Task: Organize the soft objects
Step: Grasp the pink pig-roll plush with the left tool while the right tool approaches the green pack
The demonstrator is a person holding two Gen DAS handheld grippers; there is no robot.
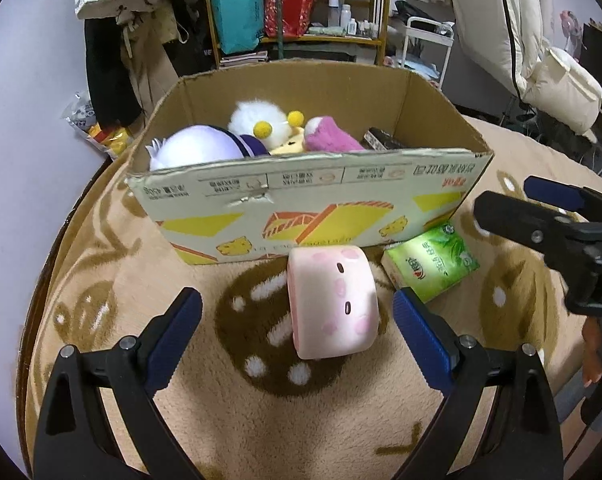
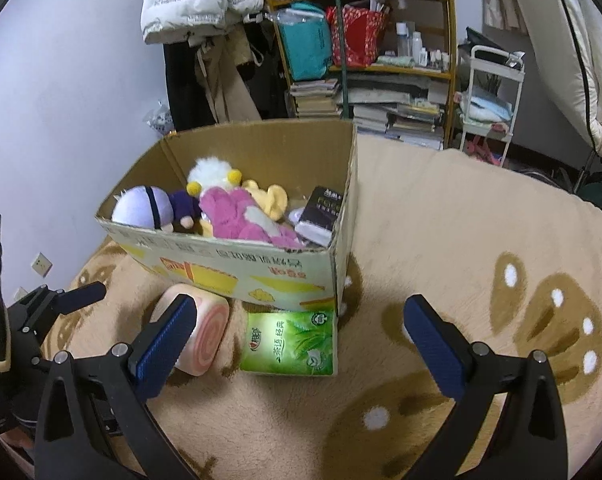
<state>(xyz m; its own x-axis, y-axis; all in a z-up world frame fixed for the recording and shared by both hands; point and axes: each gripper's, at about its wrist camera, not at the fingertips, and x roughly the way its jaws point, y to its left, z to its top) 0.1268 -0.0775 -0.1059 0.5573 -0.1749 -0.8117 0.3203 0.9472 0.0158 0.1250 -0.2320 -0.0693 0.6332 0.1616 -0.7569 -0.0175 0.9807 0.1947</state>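
A pink roll-shaped plush (image 1: 331,302) lies on the beige blanket in front of a cardboard box (image 1: 301,216). My left gripper (image 1: 297,320) is open, its fingers either side of the plush without touching it. A green tissue pack (image 1: 431,264) lies to the right of the plush, against the box. The box holds a purple-white plush (image 1: 193,152), a white fluffy plush (image 1: 257,118), a magenta plush (image 1: 329,140) and a dark packet (image 1: 381,140). My right gripper (image 2: 301,332) is open and empty above the tissue pack (image 2: 291,344); the pink plush (image 2: 205,332) sits by its left finger. The right gripper also shows in the left wrist view (image 1: 505,204).
The box (image 2: 237,268) sits on a blanket-covered bed (image 2: 461,240). A bookshelf (image 2: 361,40), hanging coats (image 2: 201,0) and a white trolley (image 2: 489,100) stand behind. The blanket stretches wide to the right of the box.
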